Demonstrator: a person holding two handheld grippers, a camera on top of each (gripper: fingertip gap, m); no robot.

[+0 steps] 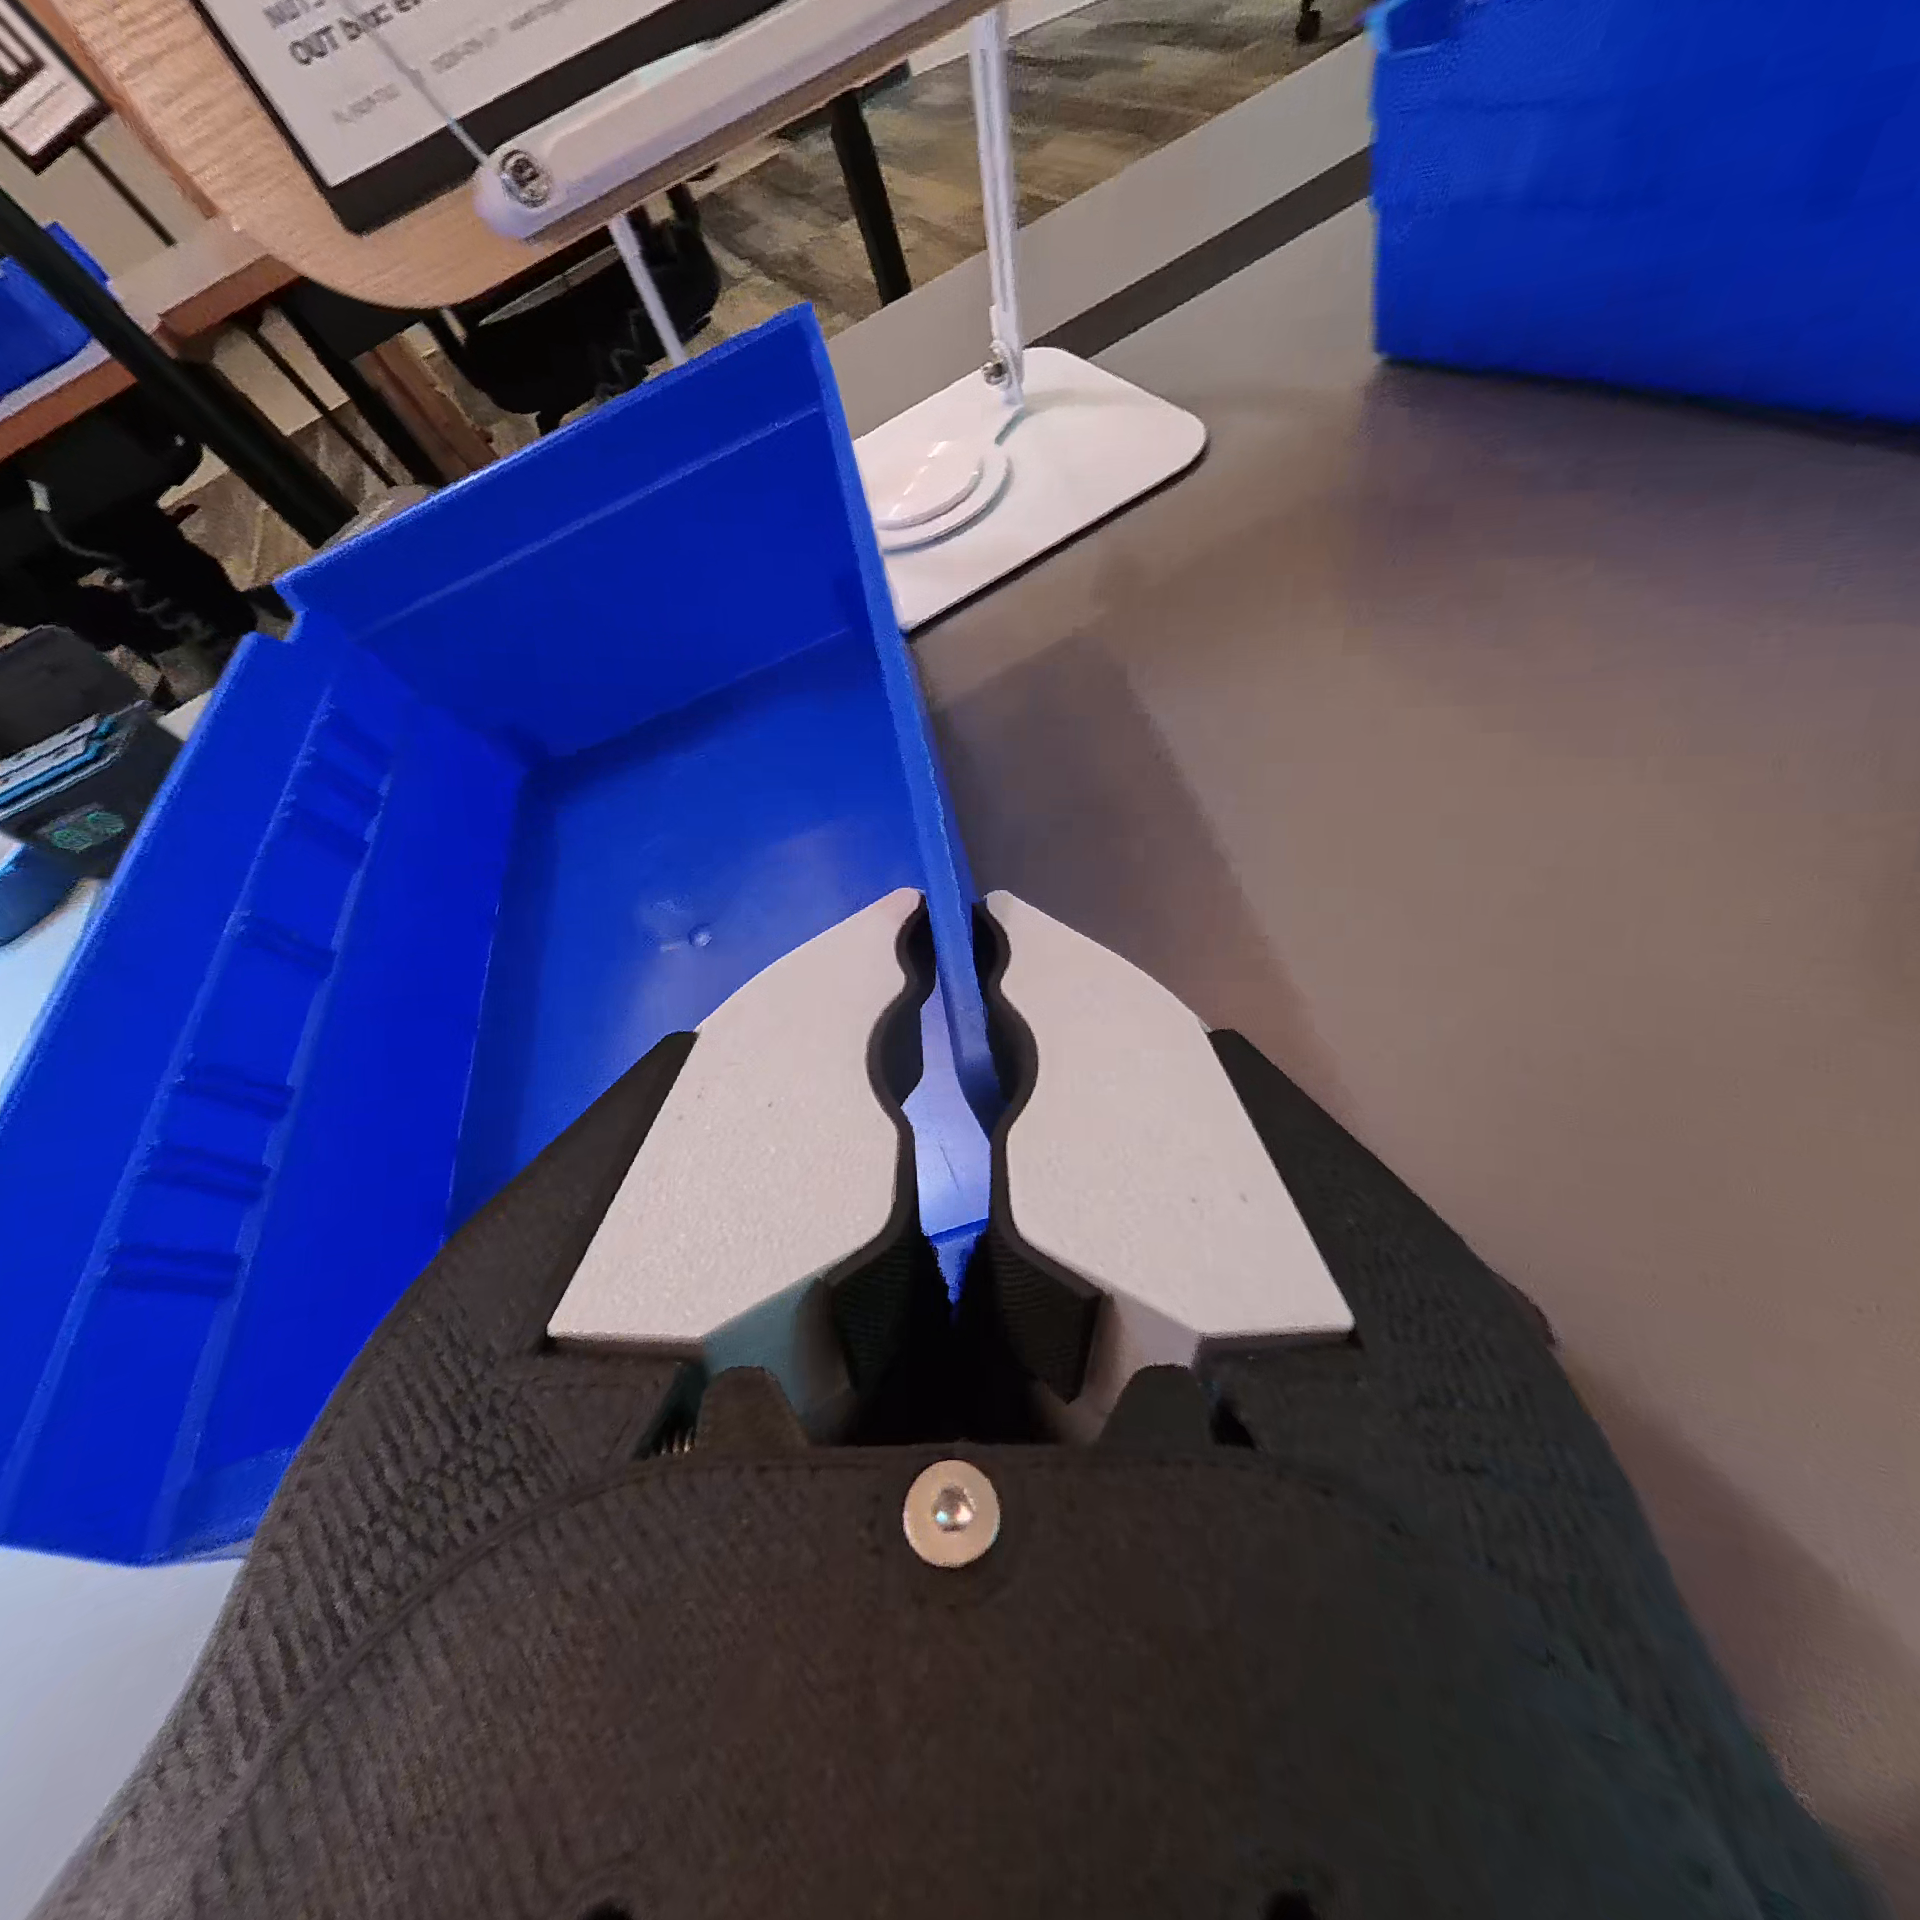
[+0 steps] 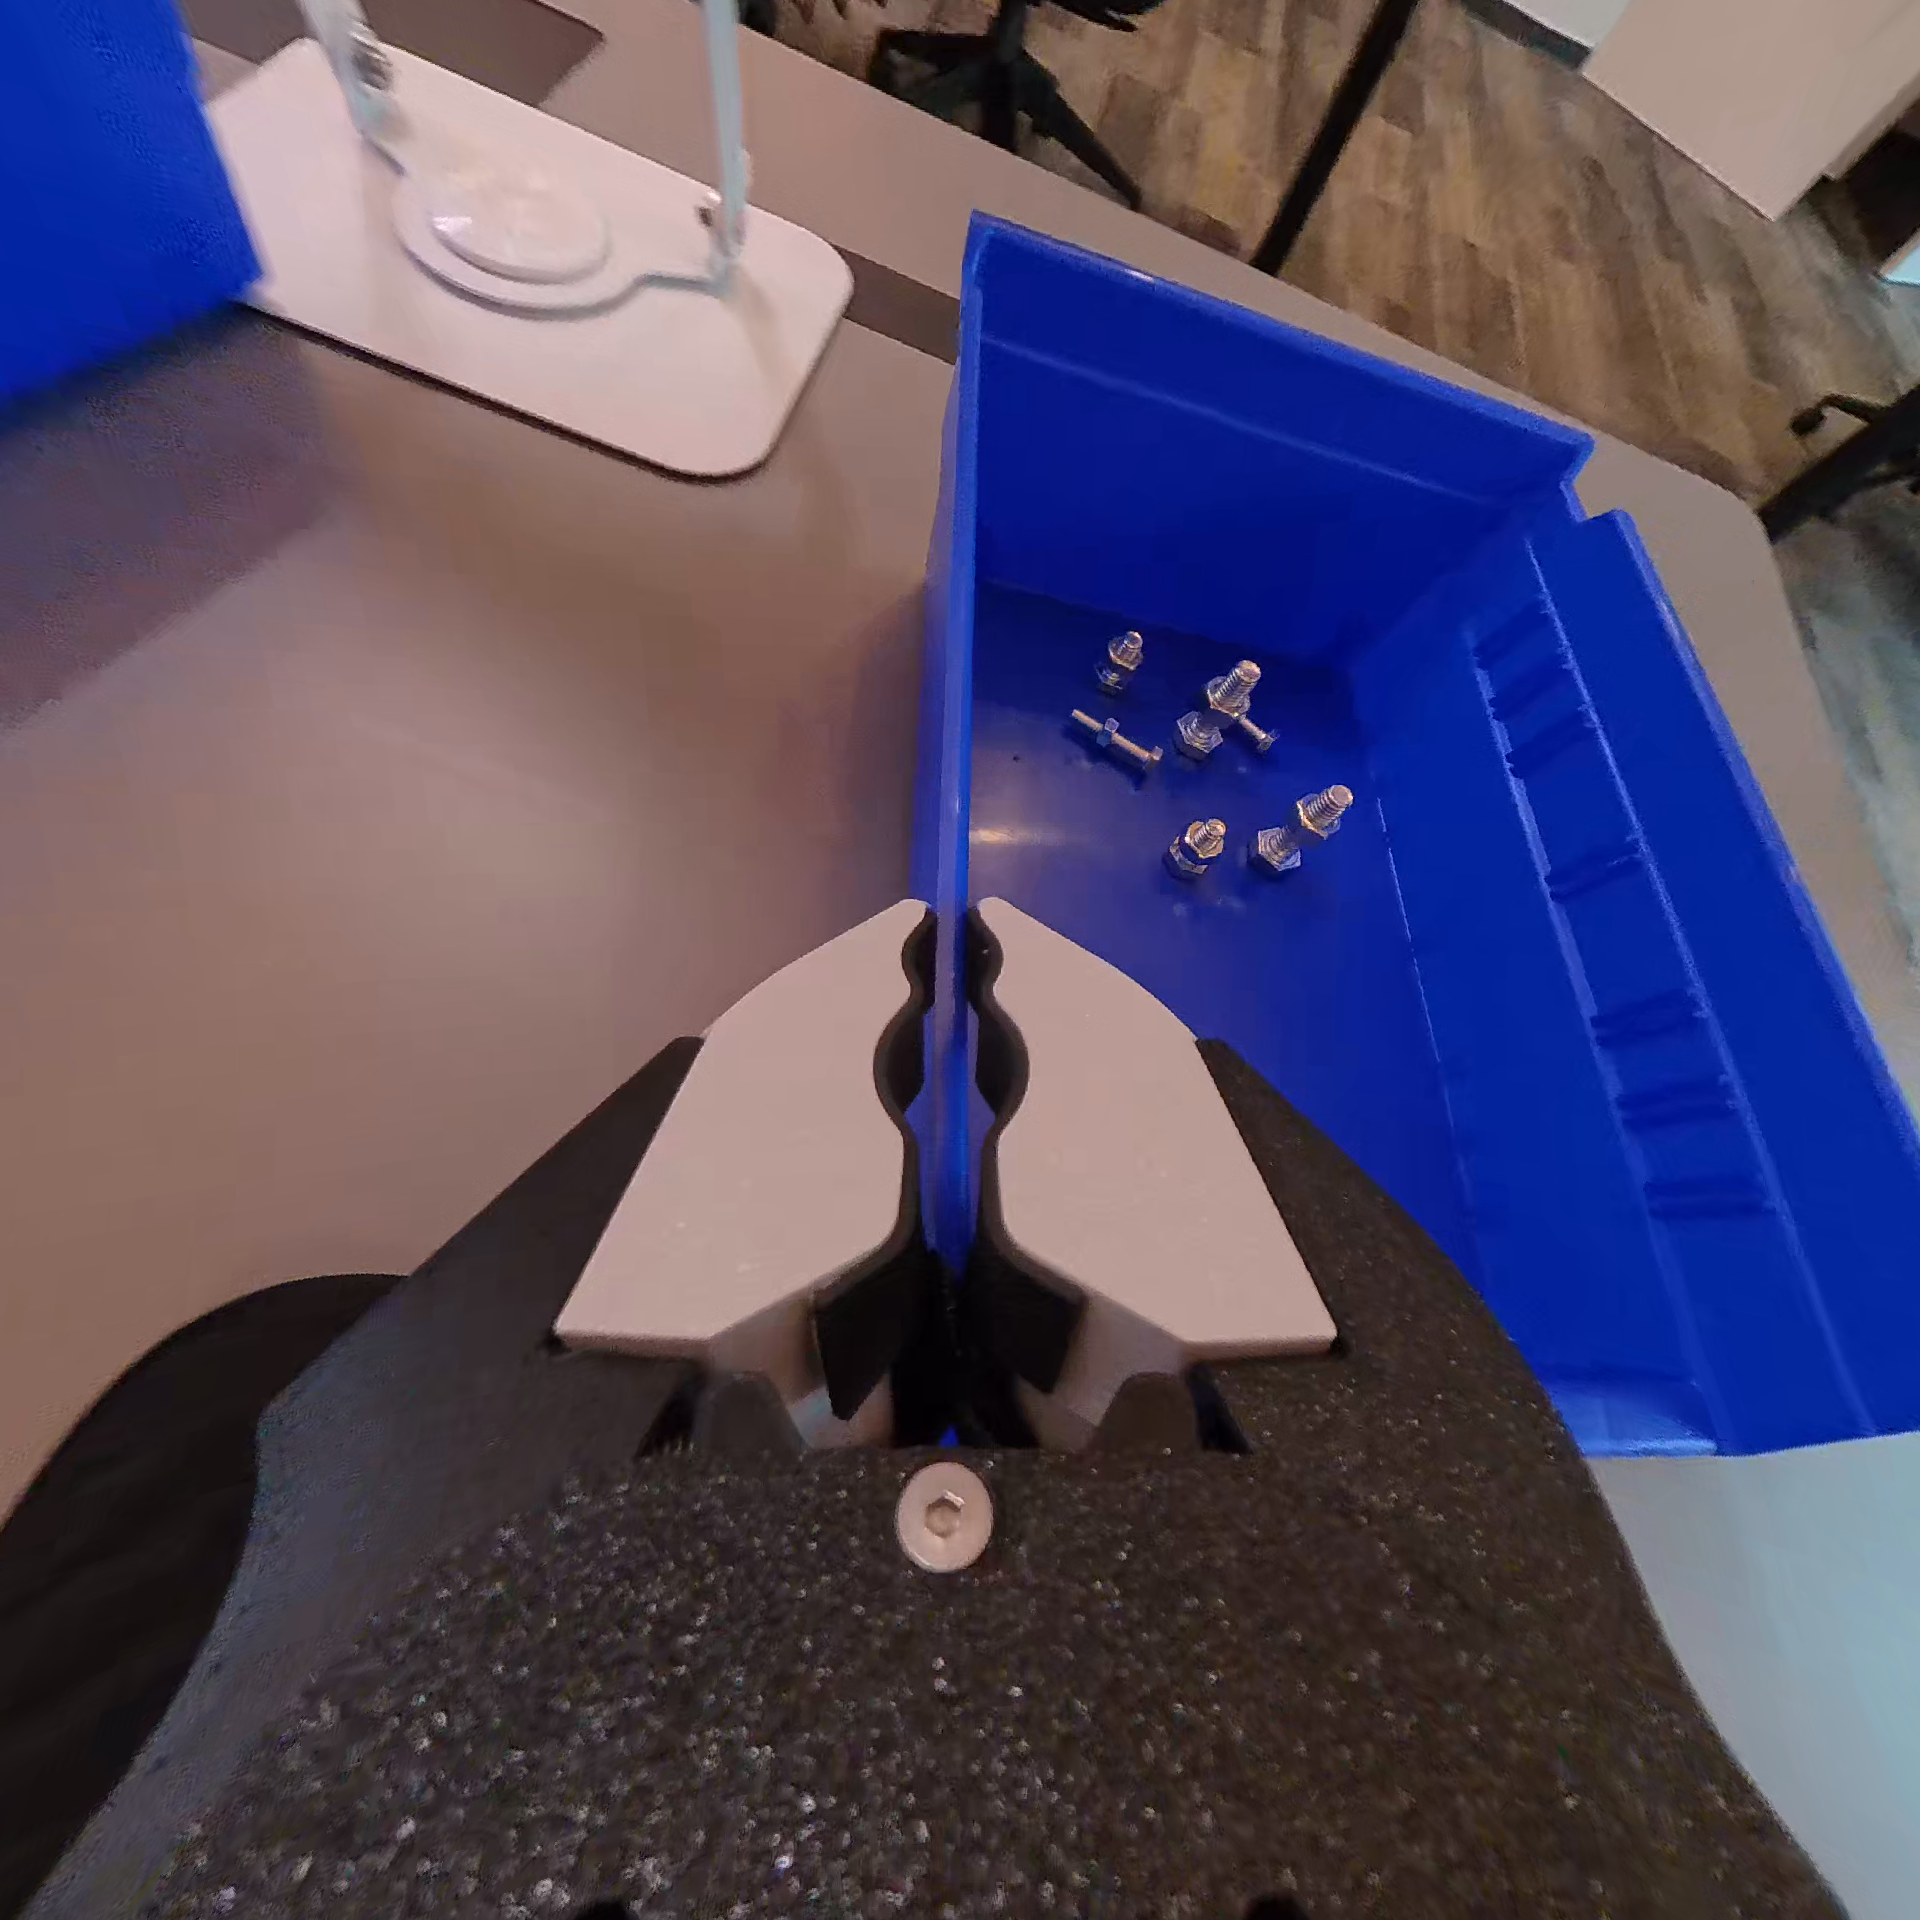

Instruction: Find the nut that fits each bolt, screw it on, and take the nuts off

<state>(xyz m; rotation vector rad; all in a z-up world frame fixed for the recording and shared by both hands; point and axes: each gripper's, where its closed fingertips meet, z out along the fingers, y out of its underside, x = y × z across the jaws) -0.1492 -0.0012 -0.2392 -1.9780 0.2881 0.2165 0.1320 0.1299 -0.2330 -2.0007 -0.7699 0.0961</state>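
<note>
both grippers point(image 1: 954, 914) point(image 2: 951, 914) on bin walls point(image 1: 935, 790) point(image 2: 948, 727)

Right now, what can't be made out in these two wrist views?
- Left wrist view: the near floor of the empty-looking blue plastic bin is hidden behind the left gripper.
- Right wrist view: the small silver bolts with nuts are too small to judge thread fit; the right gripper hides the second bin's near corner.
- Both views: the white lamp stand is cut off at the top edge.
</note>
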